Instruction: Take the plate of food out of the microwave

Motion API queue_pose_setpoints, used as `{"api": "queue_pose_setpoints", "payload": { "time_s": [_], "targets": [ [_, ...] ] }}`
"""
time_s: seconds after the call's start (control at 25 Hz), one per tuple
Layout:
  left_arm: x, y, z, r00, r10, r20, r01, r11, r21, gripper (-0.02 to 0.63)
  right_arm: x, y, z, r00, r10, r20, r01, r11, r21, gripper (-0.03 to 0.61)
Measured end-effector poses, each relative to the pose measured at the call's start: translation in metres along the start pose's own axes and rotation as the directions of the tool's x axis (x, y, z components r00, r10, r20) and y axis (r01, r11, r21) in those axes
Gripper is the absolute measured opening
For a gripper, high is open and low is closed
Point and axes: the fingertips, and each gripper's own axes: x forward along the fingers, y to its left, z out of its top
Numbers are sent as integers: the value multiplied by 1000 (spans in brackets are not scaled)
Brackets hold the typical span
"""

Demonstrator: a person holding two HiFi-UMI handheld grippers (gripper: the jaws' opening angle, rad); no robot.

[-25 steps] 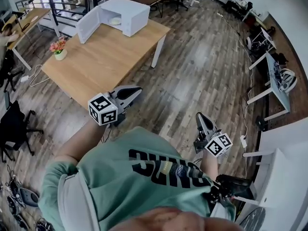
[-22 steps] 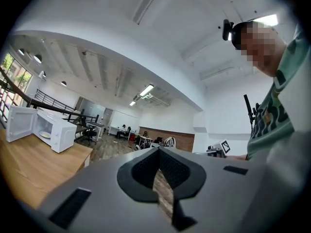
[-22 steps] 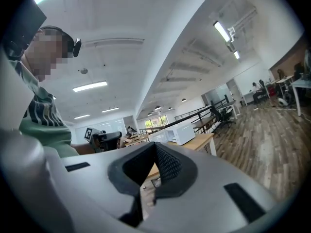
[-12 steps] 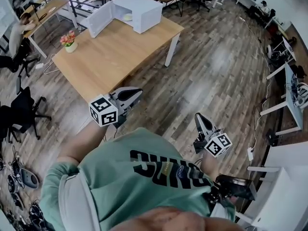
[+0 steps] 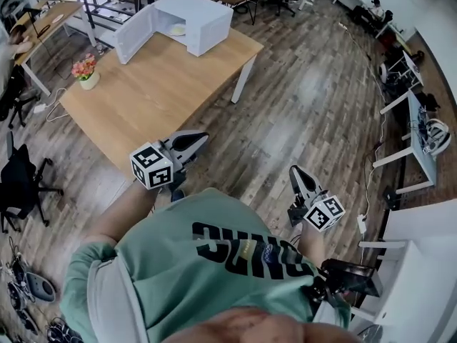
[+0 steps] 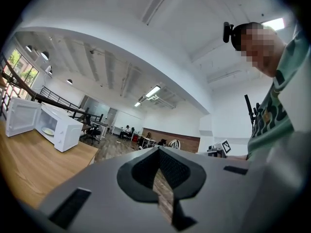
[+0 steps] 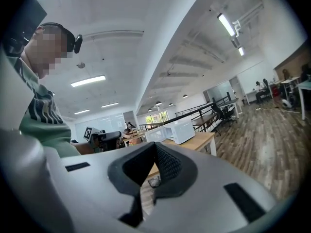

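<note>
**A:** Where's your plate of food (image 5: 175, 30)?

**B:** It's inside the microwave (image 5: 191, 16), which stands at the far edge of the table (image 5: 157, 95), toward the far right corner. The door (image 5: 131, 38) hangs wide open to the left, so you can see the pale plate lying on the floor of the cavity.

**A:** And your tongs?

**B:** Your left gripper (image 5: 202, 137) has its jaws together with nothing between them. It sits off the table, just past the near edge, pointing toward the microwave. Your right gripper (image 5: 294, 170) is closed and empty too, out over the wooden floor (image 5: 307, 98) and well apart from the table.

**A:** Anything else on the table?

**B:** A pot of flowers (image 5: 86, 71) stands near the left corner, well apart from the microwave.
</note>
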Motion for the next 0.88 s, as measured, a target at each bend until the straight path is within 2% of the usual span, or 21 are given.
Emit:
{"api": "queue_pose_setpoints", "payload": {
  "time_s": [0.24, 0.44, 0.68, 0.88],
  "targets": [
    [-16, 77, 41, 999, -42, 17, 42, 999, 9, 3, 76, 18, 22, 999, -32, 14, 32, 999, -31, 6],
    [-40, 134, 61, 999, -34, 35, 33, 999, 5, 3, 151, 38, 28, 1000, -2, -13, 2, 999, -32, 6],
    [-90, 204, 67, 997, 58, 45, -59, 998, 13, 3, 248, 64, 30, 993, 98, -67, -101, 994, -50, 6],
    [-130, 241, 80, 984, 156, 86, -157, 988, 9, 3, 316, 83, 35, 973, 188, -131, -198, 978, -66, 6]
  ]
}}
